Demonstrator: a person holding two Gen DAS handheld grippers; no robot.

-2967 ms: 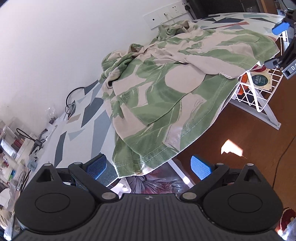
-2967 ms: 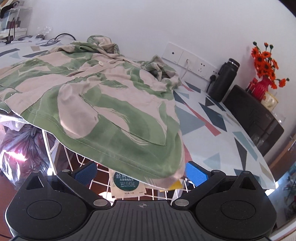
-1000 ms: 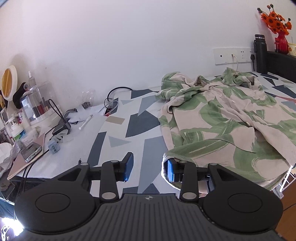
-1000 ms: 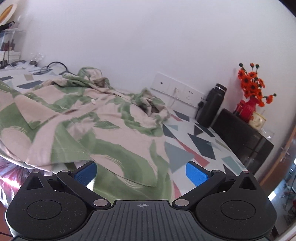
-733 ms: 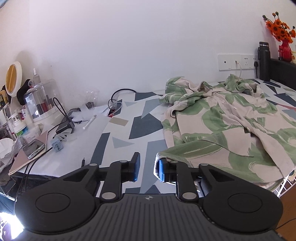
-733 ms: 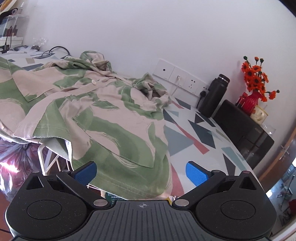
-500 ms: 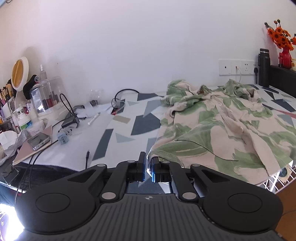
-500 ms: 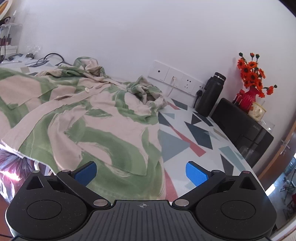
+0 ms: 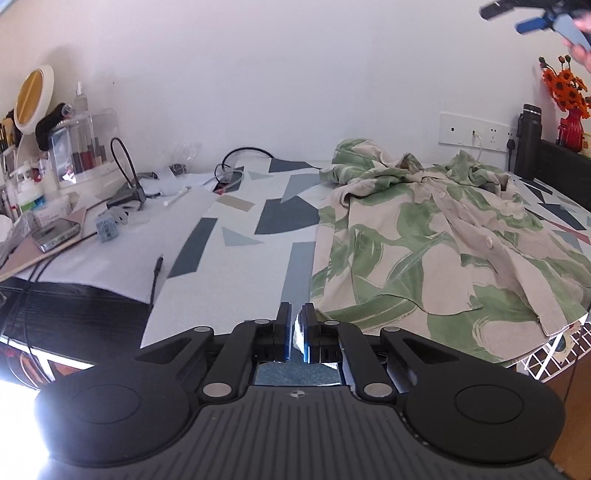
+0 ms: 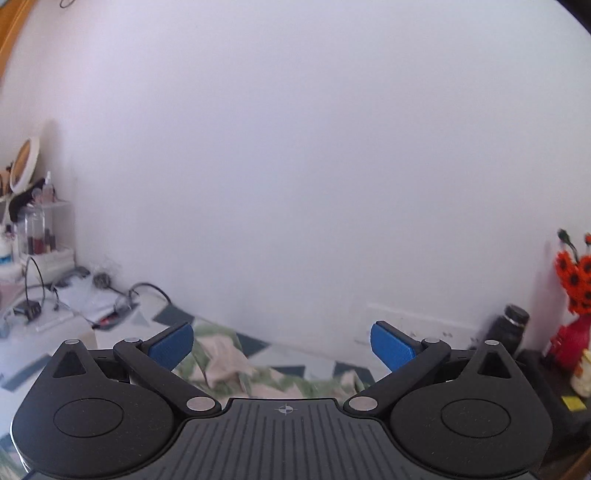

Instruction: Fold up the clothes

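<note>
A green-and-beige leaf-print shirt [image 9: 424, 236] lies crumpled on the patterned table [image 9: 236, 236], its near hem hanging over the front edge. My left gripper [image 9: 296, 325] is shut on the shirt's near left corner, and a sliver of pale cloth shows between the pads. My right gripper [image 10: 281, 343] is open and empty, held high and facing the white wall. Only a blurred strip of the shirt [image 10: 229, 362] shows below it. In the left wrist view the right gripper [image 9: 532, 18] appears at the top right, far above the shirt, with a hand on it.
The table's left end holds a phone [image 9: 55, 234], cables, a clear cosmetics box [image 9: 85, 147] and a round mirror [image 9: 33, 98]. Wall sockets [image 9: 476, 131], a black bottle [image 9: 528, 142] and a red vase with orange flowers [image 9: 570, 127] stand at the back right. A white wire rack [image 9: 554, 360] sits under the front right edge.
My left gripper's jaws closed onto the shirt's near left corner and it shifted slightly. The right gripper rose steeply from beside the shirt's hem and now faces the wall.
</note>
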